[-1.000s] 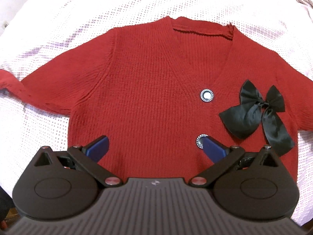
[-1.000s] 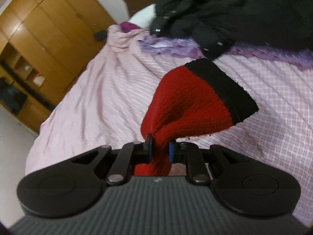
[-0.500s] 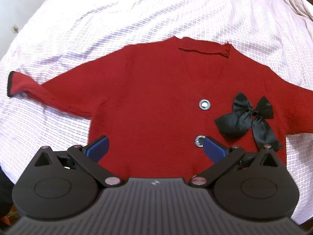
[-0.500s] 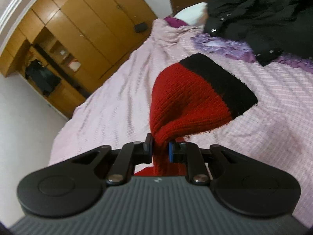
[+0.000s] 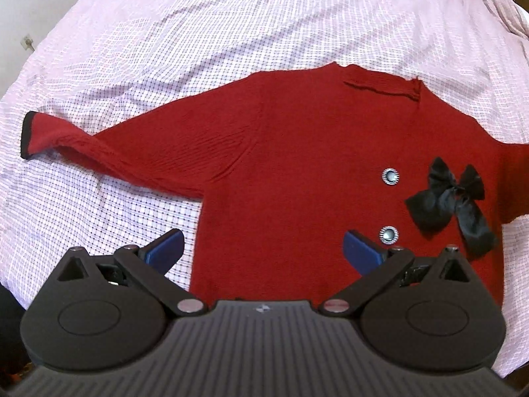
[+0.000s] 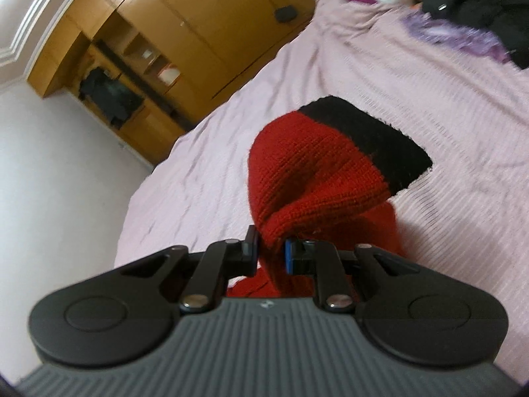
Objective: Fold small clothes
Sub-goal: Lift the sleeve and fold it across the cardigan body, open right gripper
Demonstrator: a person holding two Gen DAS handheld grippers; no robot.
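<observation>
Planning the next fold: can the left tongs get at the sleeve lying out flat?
Probably yes. The left tongs are open and empty above the cardigan; the sleeve lies uncovered on the sheet.

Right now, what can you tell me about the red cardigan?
The red knitted cardigan lies face up, spread on the checked pink bedsheet. It has a V-neck, two round silver buttons, a shiny black bow and black-edged cuffs. One sleeve stretches out flat. The right claw pinches the other sleeve, lifting it. The left claw hovers open above.
</observation>
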